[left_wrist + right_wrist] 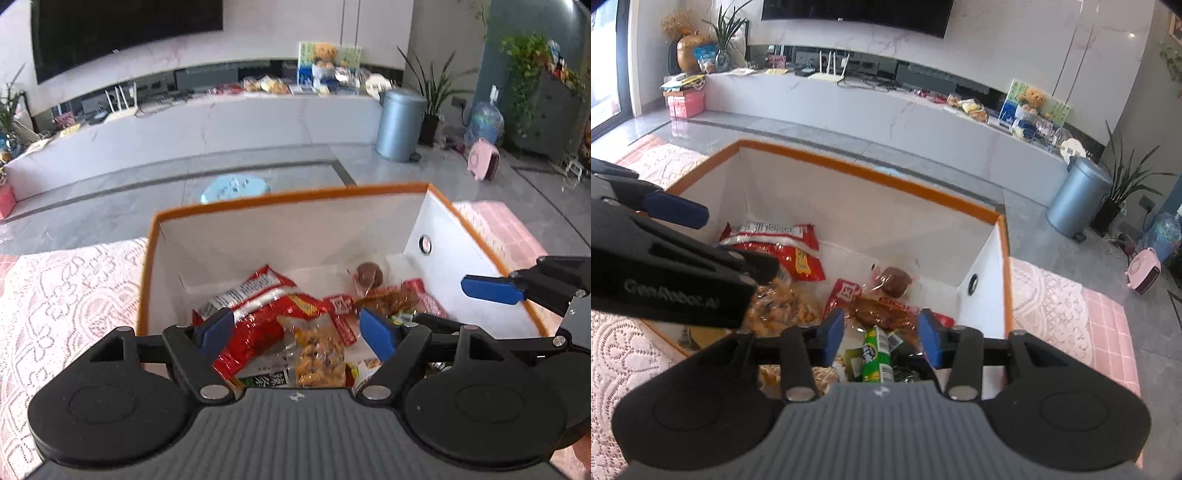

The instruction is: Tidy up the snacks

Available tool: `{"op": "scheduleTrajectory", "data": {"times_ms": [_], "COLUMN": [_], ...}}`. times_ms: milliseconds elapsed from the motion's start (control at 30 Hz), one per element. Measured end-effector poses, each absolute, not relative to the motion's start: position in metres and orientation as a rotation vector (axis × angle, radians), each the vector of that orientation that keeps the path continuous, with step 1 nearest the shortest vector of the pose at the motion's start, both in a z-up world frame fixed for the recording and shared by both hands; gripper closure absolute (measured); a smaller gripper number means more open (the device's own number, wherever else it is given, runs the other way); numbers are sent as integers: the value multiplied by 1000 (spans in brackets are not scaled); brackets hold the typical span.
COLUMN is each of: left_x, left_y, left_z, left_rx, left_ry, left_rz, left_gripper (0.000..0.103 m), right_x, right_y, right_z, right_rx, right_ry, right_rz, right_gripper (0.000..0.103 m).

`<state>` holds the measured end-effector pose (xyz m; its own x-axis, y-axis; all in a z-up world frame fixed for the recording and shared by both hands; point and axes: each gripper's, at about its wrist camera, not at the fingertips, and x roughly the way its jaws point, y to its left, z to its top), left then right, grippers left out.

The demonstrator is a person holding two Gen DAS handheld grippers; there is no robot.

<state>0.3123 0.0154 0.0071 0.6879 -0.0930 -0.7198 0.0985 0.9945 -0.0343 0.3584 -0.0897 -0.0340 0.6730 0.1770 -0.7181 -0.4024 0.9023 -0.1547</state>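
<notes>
Inside the white, orange-rimmed cardboard box [871, 173] lie the snacks: red crinkly foil packets [258, 295], a clear bag of golden nuts [317, 354], a green can [877, 356]. Left gripper [297, 326] and right gripper [881, 336] both stand released, empty. Packets are light, soft, slippery — pinch a sealed edge; the can is stiff — grasp across its body.

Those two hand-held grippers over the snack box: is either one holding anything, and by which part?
Nothing is held. The left hand-held gripper and right hand-held gripper both hang open above the snacks in the box, their blue pads touching no packet.
</notes>
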Motion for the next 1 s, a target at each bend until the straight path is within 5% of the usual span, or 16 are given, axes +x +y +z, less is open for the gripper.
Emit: {"op": "scheduleTrajectory", "data": {"times_ms": [467,1000], "left_x": [239,134], "left_y": [10,-3], "left_z": [92,132], "left_rx": [-28,84], "left_ry": [583,526], "left_rz": [-66,75], "left_gripper": [12,8], "right_x": [297,157], "right_y": [-120,-158], "right_z": [60,124], "right_rx": [-224,-40], "right_ry": [601,507], "right_rz": [236,175], "right_gripper": [16,6]}}
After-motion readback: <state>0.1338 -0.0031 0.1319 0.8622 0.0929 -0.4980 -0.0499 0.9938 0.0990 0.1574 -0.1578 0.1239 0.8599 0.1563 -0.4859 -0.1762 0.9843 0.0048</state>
